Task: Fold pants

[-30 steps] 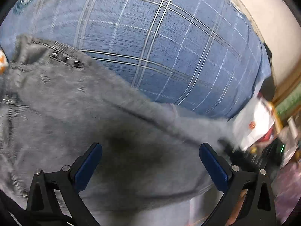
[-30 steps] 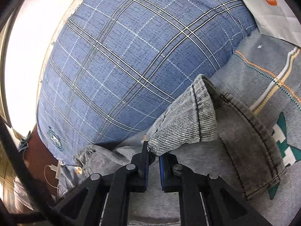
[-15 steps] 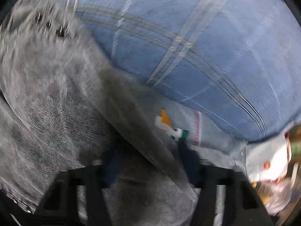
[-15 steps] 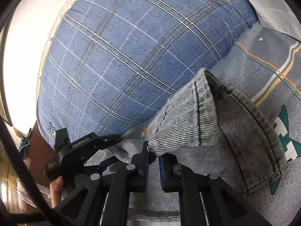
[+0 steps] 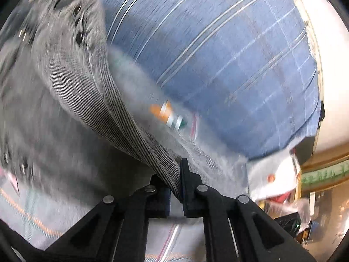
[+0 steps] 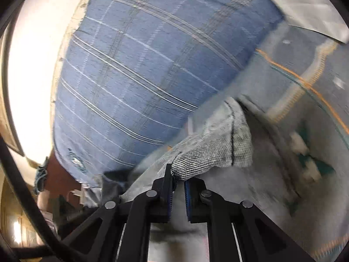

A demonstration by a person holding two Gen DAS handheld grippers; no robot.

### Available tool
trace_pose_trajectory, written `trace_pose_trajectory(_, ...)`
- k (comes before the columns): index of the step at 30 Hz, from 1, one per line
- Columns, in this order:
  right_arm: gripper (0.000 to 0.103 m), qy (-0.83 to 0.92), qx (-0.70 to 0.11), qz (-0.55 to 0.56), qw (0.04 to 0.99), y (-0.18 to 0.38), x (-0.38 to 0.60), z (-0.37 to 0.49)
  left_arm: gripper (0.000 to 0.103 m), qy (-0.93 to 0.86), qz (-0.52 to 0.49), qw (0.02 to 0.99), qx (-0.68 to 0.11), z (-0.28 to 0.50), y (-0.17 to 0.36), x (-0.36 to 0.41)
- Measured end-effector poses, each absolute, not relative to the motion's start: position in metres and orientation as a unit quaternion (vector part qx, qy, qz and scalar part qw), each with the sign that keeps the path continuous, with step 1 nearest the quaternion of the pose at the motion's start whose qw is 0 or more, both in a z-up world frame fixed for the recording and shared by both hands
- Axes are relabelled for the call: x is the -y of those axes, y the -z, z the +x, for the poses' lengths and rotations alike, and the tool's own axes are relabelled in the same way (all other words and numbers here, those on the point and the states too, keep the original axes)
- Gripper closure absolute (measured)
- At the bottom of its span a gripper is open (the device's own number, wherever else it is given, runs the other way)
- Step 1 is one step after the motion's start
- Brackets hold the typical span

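Left wrist: pants (image 5: 72,100) between fingers (image 5: 187,181).

Plaid sheet (image 5: 229,65) open ahead; white bag (image 6: 309,8) blocks far-right corner.

The pants (image 5: 72,100) are washed grey denim with a fine black-and-white ribbed weave on the turned-out edge and dark stitching along the hem at centre right of the right wrist view. Filling the upper part of both views, the bed sheet (image 6: 139,83) is blue, crossed by a plaid of thin white and grey lines. At the right of the right wrist view lies a pale grey blanket (image 6: 305,91) with orange, white and teal patterning, and each black tool (image 6: 177,187) carries blue pads (image 6: 187,198).
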State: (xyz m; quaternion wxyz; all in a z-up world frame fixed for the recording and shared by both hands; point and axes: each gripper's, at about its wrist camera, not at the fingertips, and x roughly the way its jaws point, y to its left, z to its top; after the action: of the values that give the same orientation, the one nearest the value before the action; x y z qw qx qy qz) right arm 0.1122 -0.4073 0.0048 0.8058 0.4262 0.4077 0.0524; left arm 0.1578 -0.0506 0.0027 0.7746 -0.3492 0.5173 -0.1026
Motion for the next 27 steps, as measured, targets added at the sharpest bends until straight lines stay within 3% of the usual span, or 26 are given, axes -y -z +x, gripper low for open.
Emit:
trace_pose_trajectory(6,0.093,-0.023,-0.454,0.495,0.74,0.051,0.42,0.095,0.096,0.089,-0.349,0.756,-0.546,0.144,0.032,0.053)
trace_pose_trajectory(12,0.093,-0.024,-0.44,0.445,0.78,0.02,0.414,0.089,0.096,0.105,-0.318,0.788,-0.517,0.126,0.013,0.056)
trace_pose_trajectory(17,0.093,0.005,-0.475,0.458,0.751,0.048,0.416,0.089,0.095,0.096,-0.297,0.775,-0.549,0.131,0.04,0.062)
trace_pose_trajectory(20,0.085,0.029,-0.487,0.432,0.758,0.047,0.414,0.09,0.093,0.084,-0.284,0.772,-0.562,0.129,0.053,0.064)
trace_pose_trajectory(23,0.083,0.047,-0.506,0.401,0.762,0.047,0.403,0.097,0.08,0.081,-0.269,0.789,-0.546,0.124,0.044,0.059)
trace_pose_trajectory(24,0.08,0.055,-0.505,0.388,0.769,0.042,0.401,0.097,0.071,0.087,-0.261,0.797,-0.537,0.121,0.038,0.059)
trace_pose_trajectory(26,0.063,0.081,-0.495,0.358,0.787,0.025,0.395,0.096,0.057,0.117,-0.248,0.812,-0.516,0.114,0.018,0.054)
trace_pose_trajectory(27,0.04,0.092,-0.487,0.35,0.795,0.016,0.395,0.093,0.045,0.125,-0.242,0.816,-0.51,0.111,0.009,0.051)
